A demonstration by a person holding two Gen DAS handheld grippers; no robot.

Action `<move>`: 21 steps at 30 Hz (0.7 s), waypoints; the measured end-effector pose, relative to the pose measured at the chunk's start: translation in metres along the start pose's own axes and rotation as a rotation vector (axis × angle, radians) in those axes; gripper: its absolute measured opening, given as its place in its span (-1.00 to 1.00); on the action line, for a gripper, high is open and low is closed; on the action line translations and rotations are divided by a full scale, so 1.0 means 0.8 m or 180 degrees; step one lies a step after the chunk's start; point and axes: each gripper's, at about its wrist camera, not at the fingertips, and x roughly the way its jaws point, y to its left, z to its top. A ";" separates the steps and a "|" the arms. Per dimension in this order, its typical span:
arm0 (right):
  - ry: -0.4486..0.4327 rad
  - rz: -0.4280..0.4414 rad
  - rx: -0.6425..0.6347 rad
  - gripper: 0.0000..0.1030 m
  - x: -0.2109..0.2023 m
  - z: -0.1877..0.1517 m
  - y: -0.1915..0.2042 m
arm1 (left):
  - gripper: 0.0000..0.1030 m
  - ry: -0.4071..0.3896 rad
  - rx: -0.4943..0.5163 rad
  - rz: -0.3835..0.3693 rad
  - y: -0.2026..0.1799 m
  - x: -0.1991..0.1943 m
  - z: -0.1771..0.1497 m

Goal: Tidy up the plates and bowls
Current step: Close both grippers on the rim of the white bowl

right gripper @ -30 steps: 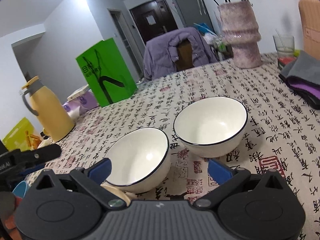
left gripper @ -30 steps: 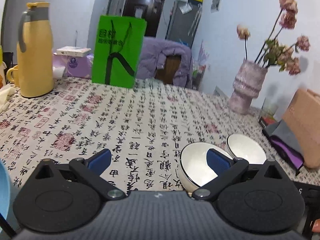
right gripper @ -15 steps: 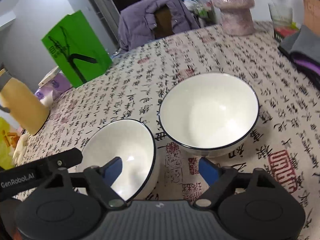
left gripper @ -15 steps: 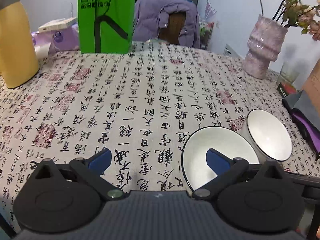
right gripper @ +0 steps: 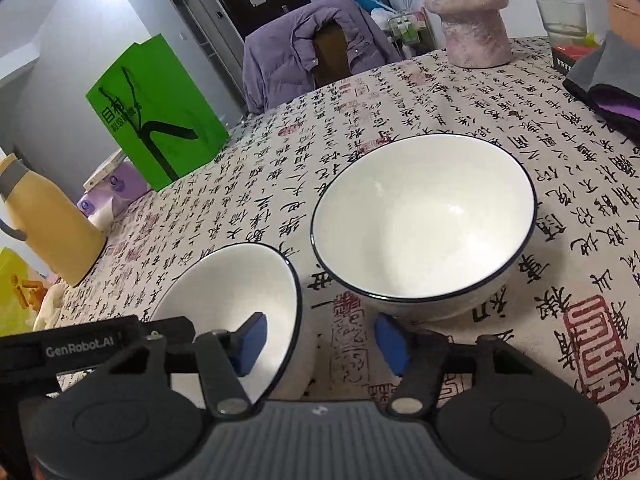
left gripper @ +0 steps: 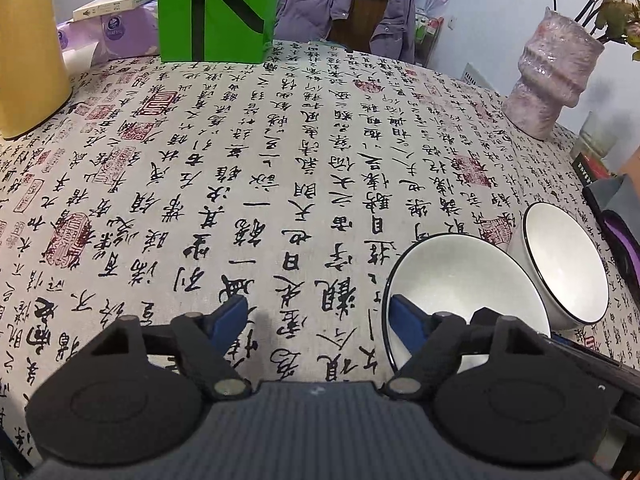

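Note:
Two white bowls with dark rims stand side by side on the calligraphy tablecloth. In the left wrist view the near bowl (left gripper: 460, 292) is at lower right and the second bowl (left gripper: 564, 264) is behind it. My left gripper (left gripper: 318, 318) straddles the near bowl's left rim, right finger inside. Its jaws are closing and the pads stand clear of the rim. In the right wrist view my right gripper (right gripper: 320, 342) straddles the same bowl's (right gripper: 232, 292) right rim, left finger inside. It too is closing, with a gap still showing. The second bowl (right gripper: 424, 228) sits just beyond.
A yellow flask (left gripper: 28, 48) stands far left and a green paper bag (left gripper: 216, 8) at the back. A pink vase (left gripper: 552, 76) is back right, with a glass (right gripper: 564, 16) and a grey-purple cloth (right gripper: 608, 80) on the right. A jacket-draped chair (left gripper: 344, 12) stands behind the table.
Both grippers have come down and tilted toward the near bowl. Each now has one finger inside it, and both pairs of jaws have narrowed.

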 end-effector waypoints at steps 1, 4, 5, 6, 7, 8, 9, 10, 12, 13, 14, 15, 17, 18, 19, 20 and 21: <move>-0.0004 0.0000 -0.0008 -0.03 0.000 -0.001 0.000 | 0.47 0.0000 0.0001 -0.0009 -0.001 0.000 0.001; -0.0022 0.0015 -0.0041 -0.13 0.000 -0.004 0.001 | 0.36 -0.0011 0.0045 -0.0009 -0.007 -0.001 -0.001; -0.0018 0.0032 -0.0041 -0.17 0.000 -0.005 0.001 | 0.33 -0.0014 0.0059 -0.0011 -0.008 -0.001 -0.001; -0.0009 0.0055 -0.0044 -0.24 0.000 -0.005 0.001 | 0.27 -0.0017 0.0070 -0.0018 -0.009 -0.002 -0.001; -0.0002 0.0070 -0.0043 -0.30 0.000 -0.006 0.001 | 0.19 -0.0018 0.0078 -0.0031 -0.010 -0.002 -0.001; -0.0001 0.0081 -0.0046 -0.32 0.000 -0.006 0.000 | 0.16 -0.0019 0.0085 -0.0048 -0.011 -0.003 -0.001; 0.0002 0.0097 -0.0043 -0.34 0.001 -0.006 0.000 | 0.08 -0.0021 0.0093 -0.0066 -0.012 -0.003 -0.001; 0.0006 0.0121 -0.0034 -0.37 0.001 -0.006 -0.001 | -0.01 -0.0022 0.0097 -0.0082 -0.013 -0.003 -0.002; 0.0013 0.0171 -0.0010 -0.41 0.001 -0.007 -0.002 | -0.14 -0.0026 0.0106 -0.0120 -0.015 -0.004 -0.002; 0.0011 0.0186 0.0001 -0.41 0.001 -0.007 -0.003 | -0.20 -0.0028 0.0111 -0.0131 -0.016 -0.004 -0.003; 0.0010 0.0201 0.0010 -0.42 0.001 -0.007 -0.003 | -0.23 -0.0030 0.0119 -0.0136 -0.018 -0.004 -0.003; 0.0009 0.0217 0.0020 -0.44 0.001 -0.007 -0.004 | -0.26 -0.0032 0.0125 -0.0139 -0.019 -0.004 -0.003; 0.0008 0.0245 0.0033 -0.46 0.001 -0.008 -0.005 | -0.32 -0.0023 0.0141 -0.0149 -0.020 -0.004 -0.003; 0.0007 0.0257 0.0036 -0.48 0.001 -0.008 -0.005 | -0.34 -0.0020 0.0148 -0.0156 -0.021 -0.003 -0.003; 0.0007 0.0268 0.0038 -0.50 0.001 -0.008 -0.005 | -0.36 -0.0016 0.0154 -0.0158 -0.021 -0.003 -0.004; 0.0007 0.0279 0.0040 -0.51 0.001 -0.008 -0.005 | -0.37 -0.0015 0.0159 -0.0158 -0.022 -0.003 -0.004; 0.0007 0.0291 0.0041 -0.52 0.001 -0.008 -0.005 | -0.39 -0.0013 0.0162 -0.0161 -0.022 -0.002 -0.004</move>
